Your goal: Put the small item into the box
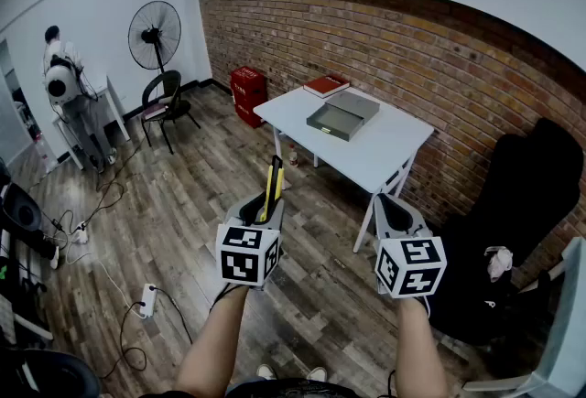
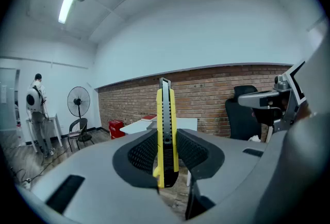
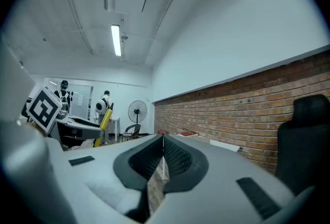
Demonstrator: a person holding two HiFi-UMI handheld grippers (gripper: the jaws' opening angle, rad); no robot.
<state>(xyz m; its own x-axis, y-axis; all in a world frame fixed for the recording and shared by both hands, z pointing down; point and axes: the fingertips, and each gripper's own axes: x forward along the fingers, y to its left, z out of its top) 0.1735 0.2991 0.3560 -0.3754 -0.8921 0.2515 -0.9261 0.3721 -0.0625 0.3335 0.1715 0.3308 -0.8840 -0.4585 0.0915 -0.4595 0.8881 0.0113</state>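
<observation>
My left gripper (image 1: pixel 264 207) is shut on a yellow utility knife (image 1: pixel 273 186), which stands upright between its pads. In the left gripper view the knife (image 2: pixel 166 130) sticks up past the fingertips of that gripper (image 2: pixel 166 141). My right gripper (image 1: pixel 392 206) hangs beside it, shut with nothing in it; its jaws meet in the right gripper view (image 3: pixel 163 141). Both are held over the wooden floor, short of a white table (image 1: pixel 389 154). An open grey box (image 1: pixel 335 121) lies on the table, with its lid (image 1: pixel 355 103) beside it.
A red book (image 1: pixel 326 84) lies at the table's far corner. A black office chair (image 1: pixel 522 222) stands to the right, a red crate (image 1: pixel 247 87), a black chair (image 1: pixel 168 103) and a fan (image 1: pixel 154 35) to the left. A person (image 1: pixel 64 80) stands far left. Cables and a power strip (image 1: pixel 146 300) lie on the floor.
</observation>
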